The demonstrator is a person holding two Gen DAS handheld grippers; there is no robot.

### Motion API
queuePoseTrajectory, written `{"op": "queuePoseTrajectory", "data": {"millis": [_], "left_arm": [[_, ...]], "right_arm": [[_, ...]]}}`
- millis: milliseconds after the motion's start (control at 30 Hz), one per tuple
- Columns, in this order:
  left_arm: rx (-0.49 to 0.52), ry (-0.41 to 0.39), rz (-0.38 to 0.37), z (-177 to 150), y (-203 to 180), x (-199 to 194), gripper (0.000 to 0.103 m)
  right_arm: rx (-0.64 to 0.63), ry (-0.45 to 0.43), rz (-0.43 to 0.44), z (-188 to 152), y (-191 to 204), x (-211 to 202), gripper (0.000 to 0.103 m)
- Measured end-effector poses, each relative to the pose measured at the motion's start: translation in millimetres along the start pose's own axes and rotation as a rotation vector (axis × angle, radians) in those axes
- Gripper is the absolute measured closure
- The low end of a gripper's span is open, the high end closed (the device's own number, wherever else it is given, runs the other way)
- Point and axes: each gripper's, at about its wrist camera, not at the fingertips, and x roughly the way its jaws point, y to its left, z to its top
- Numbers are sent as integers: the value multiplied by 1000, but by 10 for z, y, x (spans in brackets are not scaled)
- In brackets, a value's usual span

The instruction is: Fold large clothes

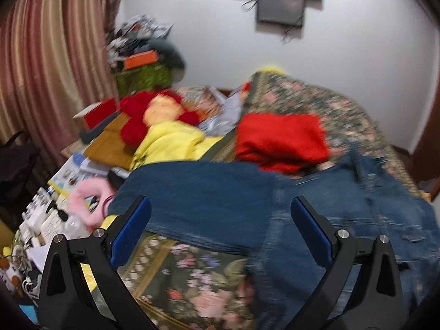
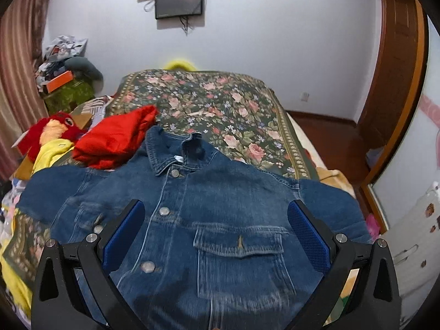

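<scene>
Bedspread (image 2: 220, 101) of dark green cloth printed with pink roses covers the bed and carries everything else. On it, face up and buttoned, lies the blue denim jacket (image 2: 209, 200), collar toward the far white wall, sleeves spread to either side, one flap pocket on its chest between the right gripper's fingers. In the left wrist view the same jacket (image 1: 247, 206) is blurred; one sleeve runs leftward across the bedspread (image 1: 187, 280) toward the bed's cluttered edge.

Just beyond the jacket's left shoulder sits a folded bright red garment (image 2: 115, 140), touching the denim at its near edge; the left view shows it (image 1: 280, 140) past the sleeve. Left of that lies crumpled yellow cloth (image 1: 167, 143), with a red and orange plush toy (image 1: 154, 112) resting on it.

The left gripper (image 1: 220, 217), black-framed with blue pads, hovers above the sleeve with its jaws spread wide and nothing between them. The right gripper (image 2: 217, 220) hangs over the jacket's chest, jaws equally wide apart, holding nothing.
</scene>
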Motion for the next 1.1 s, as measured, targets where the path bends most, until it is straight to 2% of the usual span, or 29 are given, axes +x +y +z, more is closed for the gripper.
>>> {"op": "queuePoseTrajectory", "data": {"millis": [67,200,300,433,567,700,833,900,1000,1100], "left_arm": [[-16,40,23,-37,123,186,2],[-71,142,48,-132,354,519,12],[-157,219,7,-214,600,755,13],[-289,306,-97,-312,920,976,13],[-398,387,-193,-418,1144,1184,14],[-467,404,-208,-477,1275,1294,14],[-533,407,-249,-454,1344,1419,14],[-526,405,-253,-418,1350,1449,14],[-524,396,-245,-343,1347,1482,16],[-513,391,-214,-305,1354,1485,31]], "right_arm": [[13,31,-11,44,-33,104,0],[13,133,-17,96,-78,432,0],[45,178,-24,79,-123,651,0],[96,260,-44,-37,-243,878,0],[163,327,-22,-145,-363,968,0],[188,365,-8,-214,-404,1016,0],[211,457,31,-349,-381,1159,0],[213,504,45,-408,-375,1216,0],[223,510,59,-417,-387,1230,0],[224,516,70,-423,-387,1233,0]]}}
